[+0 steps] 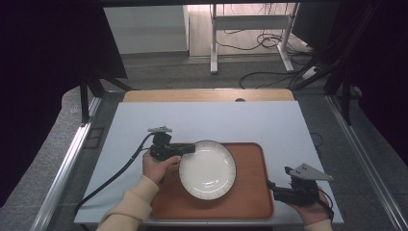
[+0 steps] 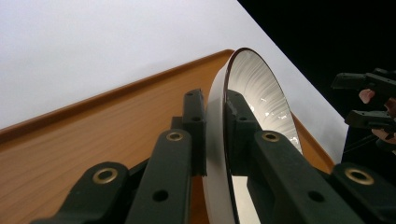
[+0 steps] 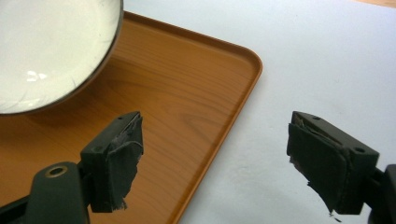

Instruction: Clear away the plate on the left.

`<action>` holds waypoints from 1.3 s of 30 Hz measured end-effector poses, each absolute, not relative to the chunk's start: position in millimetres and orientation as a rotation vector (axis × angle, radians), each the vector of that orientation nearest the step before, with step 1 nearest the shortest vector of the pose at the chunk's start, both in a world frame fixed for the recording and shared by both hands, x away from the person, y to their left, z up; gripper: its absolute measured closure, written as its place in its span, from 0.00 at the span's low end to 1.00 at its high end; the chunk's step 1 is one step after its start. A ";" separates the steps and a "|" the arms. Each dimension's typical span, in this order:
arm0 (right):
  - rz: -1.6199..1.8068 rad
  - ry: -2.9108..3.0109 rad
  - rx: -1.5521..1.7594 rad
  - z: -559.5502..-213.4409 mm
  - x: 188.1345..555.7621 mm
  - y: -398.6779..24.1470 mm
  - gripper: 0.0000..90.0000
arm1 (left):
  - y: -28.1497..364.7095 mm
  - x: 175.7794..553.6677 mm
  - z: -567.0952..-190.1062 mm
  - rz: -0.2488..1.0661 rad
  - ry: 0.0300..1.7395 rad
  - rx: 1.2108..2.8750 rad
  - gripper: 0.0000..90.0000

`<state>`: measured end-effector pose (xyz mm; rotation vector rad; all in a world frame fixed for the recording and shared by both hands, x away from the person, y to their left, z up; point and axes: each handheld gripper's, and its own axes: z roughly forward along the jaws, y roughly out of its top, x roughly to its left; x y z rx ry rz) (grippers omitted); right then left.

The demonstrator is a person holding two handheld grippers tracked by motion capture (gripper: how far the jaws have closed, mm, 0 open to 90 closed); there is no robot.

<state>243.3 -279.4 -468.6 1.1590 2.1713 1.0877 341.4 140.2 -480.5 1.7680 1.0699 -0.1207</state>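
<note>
Left tool (image 1: 188, 148): pinching the rim of the plate (image 1: 208, 169) at its upper left edge, one jaw on each face of the rim — in the left gripper view the jaws are pressed onto the thin white edge from both sides.
Plate: white with a dark thin rim line, over the middle of the tray (image 1: 250, 192); in the left gripper view (image 2: 261, 93) it seems lifted on the held side and tilted, though the high view is too flat to be sure.
Tray: brown wood-grain, with rounded corners and a low raised lip, lying at the near edge of the worktop (image 1: 207, 120), a little right of centre.
Right tool (image 1: 270, 185): jaws spread wide with nothing between them — held low at the near right corner of the worktop, just beside the tray's right edge. In the right gripper view one jaw is over the tray (image 3: 187, 116), the other over bare worktop (image 3: 303, 60).
Left hand (image 1: 155, 168): grips the tool's body at the tray's left edge; cream sleeve (image 1: 130, 204) behind it.
Worktop: pale sheet, with a wooden strip along the far edge.
</note>
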 end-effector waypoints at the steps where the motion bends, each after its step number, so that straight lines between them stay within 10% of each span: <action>1: 1.088 2.171 1.159 -468.6 243.2 -279.4 0.21 | 138.7 341.5 -481.3 -0.124 1.072 1.766 0.91; 25: 1.077 2.175 1.163 -470.5 243.4 -280.5 0.21 | 121.5 360.5 -524.7 -0.063 1.178 1.941 0.90; 39: 1.077 2.177 1.159 -471.0 243.2 -281.0 0.21 | 130.5 352.4 -502.9 0.120 1.132 1.952 0.43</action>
